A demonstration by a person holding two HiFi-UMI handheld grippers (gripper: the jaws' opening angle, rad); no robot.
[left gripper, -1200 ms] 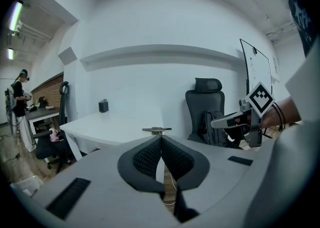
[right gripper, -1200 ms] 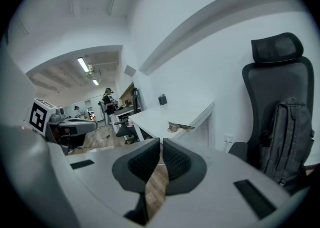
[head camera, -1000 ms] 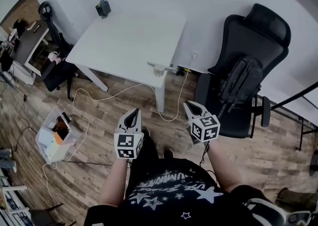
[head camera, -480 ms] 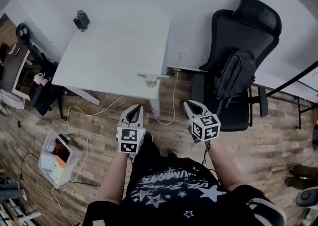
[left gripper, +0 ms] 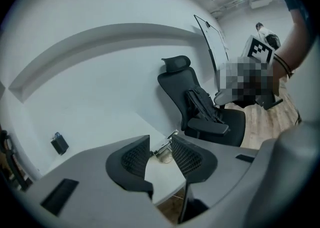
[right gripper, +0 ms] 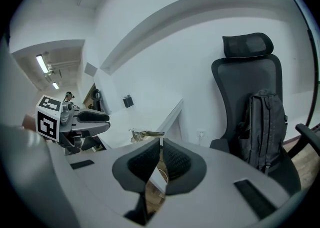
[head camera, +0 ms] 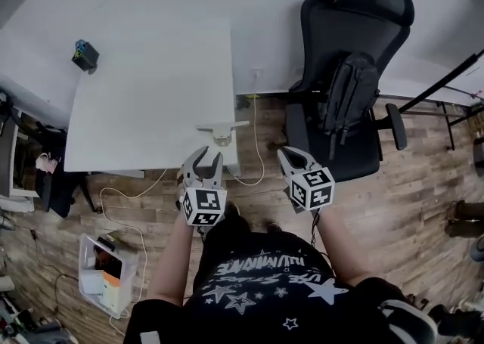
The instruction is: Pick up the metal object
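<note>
The metal object (head camera: 221, 131) is sitting on the white worktop (head camera: 144, 85), close to its near edge by the right-hand corner. It looks like a slim bar over a small round base, and its long axis is running across my view, roughly along that edge. It is lying just ahead of my left gripper (head camera: 208, 155) — the nearer one. That gripper's jaws have just been opening and are standing apart with nothing between them. My right gripper (head camera: 291, 156) is hanging farther right, jaws together and empty. I am judging that the left should be reaching forward to straddle the bar crosswise.
</note>
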